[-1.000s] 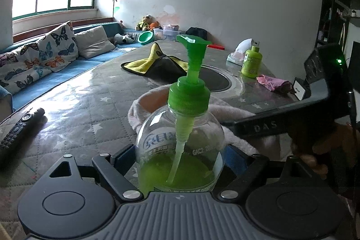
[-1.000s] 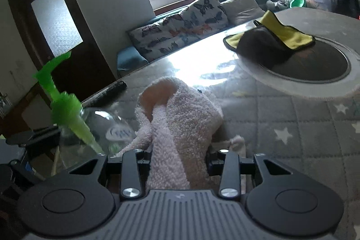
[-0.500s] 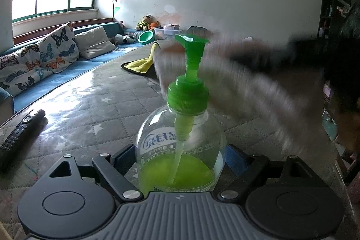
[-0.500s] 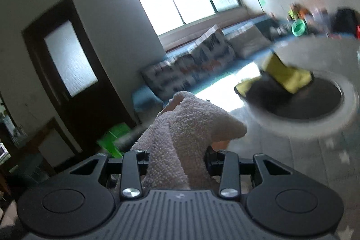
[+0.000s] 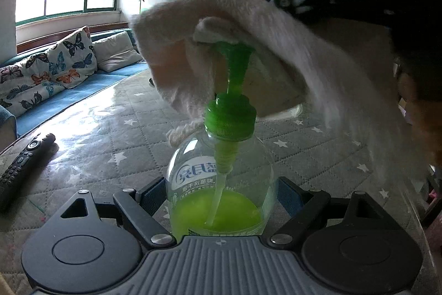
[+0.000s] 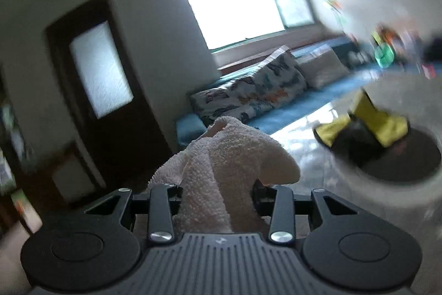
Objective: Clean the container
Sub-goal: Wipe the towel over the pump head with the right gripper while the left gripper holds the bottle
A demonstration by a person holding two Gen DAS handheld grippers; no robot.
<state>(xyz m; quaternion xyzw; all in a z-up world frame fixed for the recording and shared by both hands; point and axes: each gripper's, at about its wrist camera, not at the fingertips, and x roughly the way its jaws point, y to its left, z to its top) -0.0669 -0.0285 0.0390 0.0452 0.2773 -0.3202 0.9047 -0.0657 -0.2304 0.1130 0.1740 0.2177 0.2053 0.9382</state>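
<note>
Right hand-held gripper point(image 6: 218, 201) raised, clamping towel point(image 5: 248, 26) over pump bottle point(image 5: 221, 179)

We are seeing the left gripper point(image 5: 221, 201) and right gripper point(image 6: 218, 201) as black frames with grey ribbed middles, round discs at the sides, silver screws and blue-lined jaws.

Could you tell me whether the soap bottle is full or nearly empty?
Roughly a third full: green liquid fills only the bottom of the clear bottle, well below its label.

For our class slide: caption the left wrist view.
Left gripper holds a soap bottle while a towel covers its pump.
</note>
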